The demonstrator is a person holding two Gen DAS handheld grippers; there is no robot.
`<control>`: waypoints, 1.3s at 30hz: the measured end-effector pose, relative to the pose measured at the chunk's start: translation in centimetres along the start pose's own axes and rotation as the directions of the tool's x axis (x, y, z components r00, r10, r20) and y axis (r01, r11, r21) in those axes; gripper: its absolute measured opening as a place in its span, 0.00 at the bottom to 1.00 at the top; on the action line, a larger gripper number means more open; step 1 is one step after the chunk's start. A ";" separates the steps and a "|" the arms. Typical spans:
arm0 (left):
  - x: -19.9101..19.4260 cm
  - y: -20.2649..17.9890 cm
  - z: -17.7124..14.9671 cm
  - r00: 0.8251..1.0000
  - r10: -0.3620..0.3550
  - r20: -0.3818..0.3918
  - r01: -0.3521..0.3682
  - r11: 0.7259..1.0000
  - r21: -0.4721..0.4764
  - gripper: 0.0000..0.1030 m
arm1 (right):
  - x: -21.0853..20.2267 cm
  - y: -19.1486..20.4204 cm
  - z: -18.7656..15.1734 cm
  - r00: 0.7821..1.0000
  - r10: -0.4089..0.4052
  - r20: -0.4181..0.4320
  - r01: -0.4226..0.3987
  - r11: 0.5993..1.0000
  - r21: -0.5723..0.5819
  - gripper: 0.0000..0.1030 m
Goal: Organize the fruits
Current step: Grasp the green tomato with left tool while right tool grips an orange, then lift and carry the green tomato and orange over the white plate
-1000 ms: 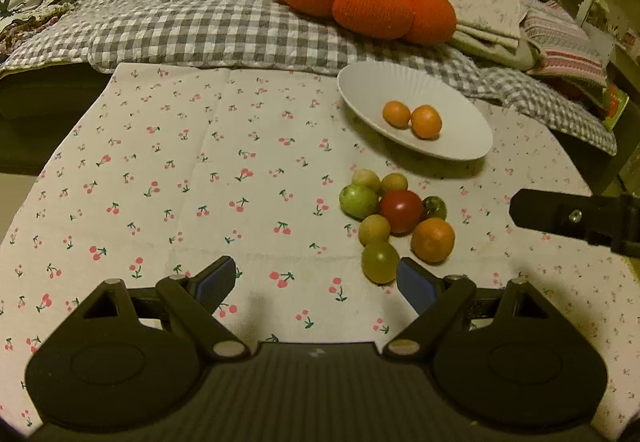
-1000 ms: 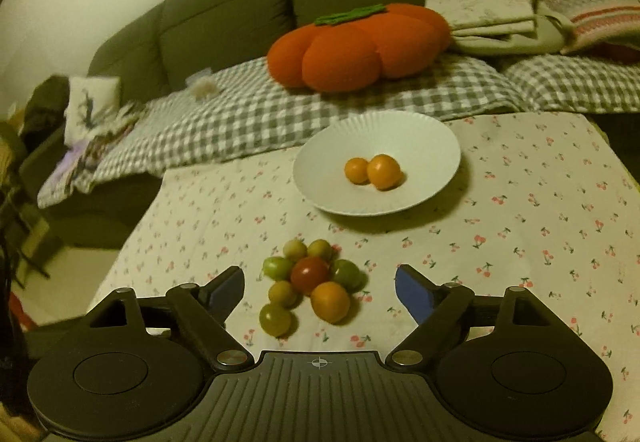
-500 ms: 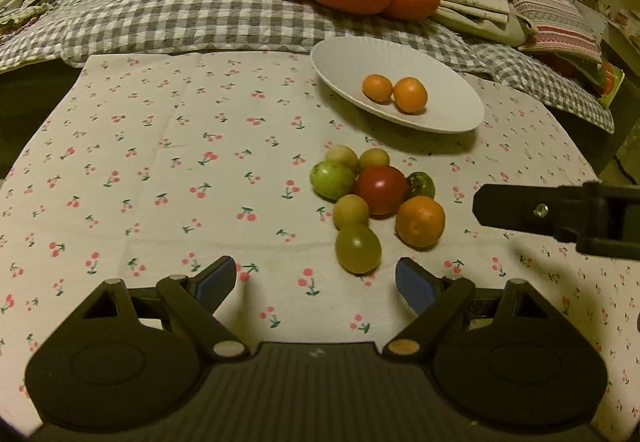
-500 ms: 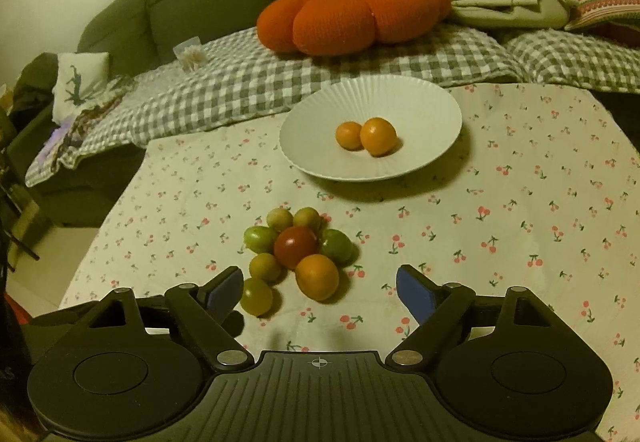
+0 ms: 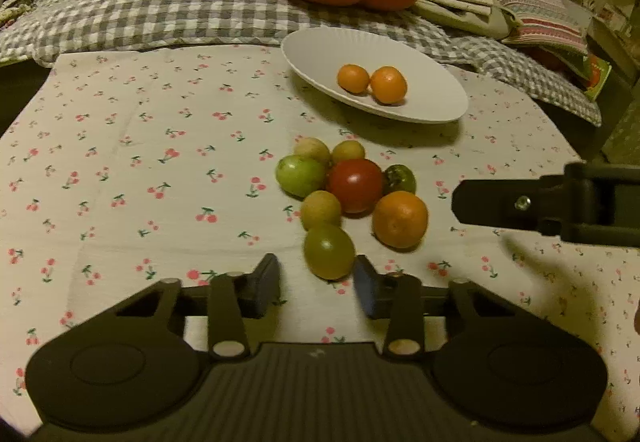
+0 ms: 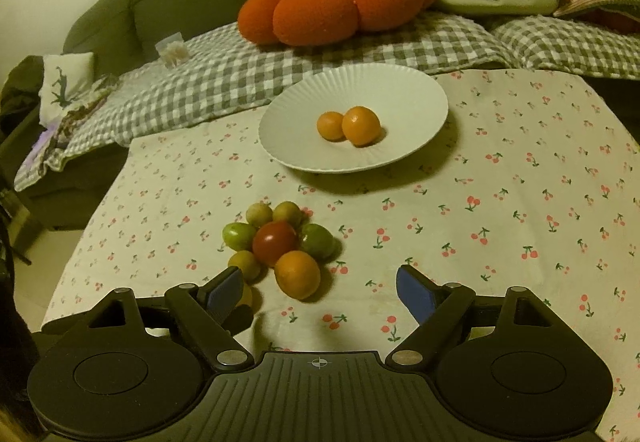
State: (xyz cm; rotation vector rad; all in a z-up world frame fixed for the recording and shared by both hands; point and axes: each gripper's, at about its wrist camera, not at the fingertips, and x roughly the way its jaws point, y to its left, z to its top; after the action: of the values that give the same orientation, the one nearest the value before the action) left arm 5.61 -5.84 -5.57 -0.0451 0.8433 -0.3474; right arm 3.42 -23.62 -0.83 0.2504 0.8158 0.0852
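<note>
On the worktop (image 5: 120, 162), the yellow-green fruit (image 5: 329, 251) lies just ahead of the left tongs (image 5: 316, 284), whose jaws have just been closing with nothing between them, while the right tongs (image 6: 320, 288) gape wide, empty, just short of the orange fruit (image 6: 297, 274).

Both wrist views look steeply down, near the shared fruit cluster (image 5: 348, 198) and plate (image 6: 400, 90).

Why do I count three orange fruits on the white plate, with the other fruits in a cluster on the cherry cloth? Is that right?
Not quite. The white plate holds two orange fruits, not three, as the right wrist view shows clearly. The third orange fruit lies with the cluster on the cherry cloth.
</note>
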 end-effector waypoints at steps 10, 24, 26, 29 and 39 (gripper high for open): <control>-0.3 0.1 -0.1 1.000 -0.018 0.015 0.018 1.000 0.014 0.23 | 0.5 -0.4 0.0 1.000 -0.007 -0.001 0.007 1.000 0.016 0.83; -2.3 2.0 -0.9 1.000 0.004 -0.003 -0.004 1.000 -0.013 0.22 | 3.1 1.2 -0.4 0.996 0.072 -0.044 -0.072 0.997 0.000 0.83; -2.3 2.3 -0.9 1.000 0.009 -0.006 -0.009 1.000 -0.018 0.22 | 3.8 1.5 -0.5 0.996 0.068 -0.050 -0.069 0.998 -0.013 0.82; -2.5 2.8 -0.9 1.000 0.013 -0.009 -0.014 0.999 -0.029 0.22 | 4.8 1.9 -0.7 0.996 0.067 -0.056 -0.068 0.997 -0.024 0.70; -2.8 3.4 -0.9 1.000 0.013 -0.004 -0.013 0.999 -0.042 0.22 | 6.0 1.9 -1.0 0.997 0.033 -0.064 -0.036 0.998 -0.044 0.30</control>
State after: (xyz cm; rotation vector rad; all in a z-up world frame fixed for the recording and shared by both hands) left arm 4.18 -1.65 -4.71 -0.0784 0.8540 -0.3171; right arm 6.84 -20.52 -5.29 0.2205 0.8715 0.1442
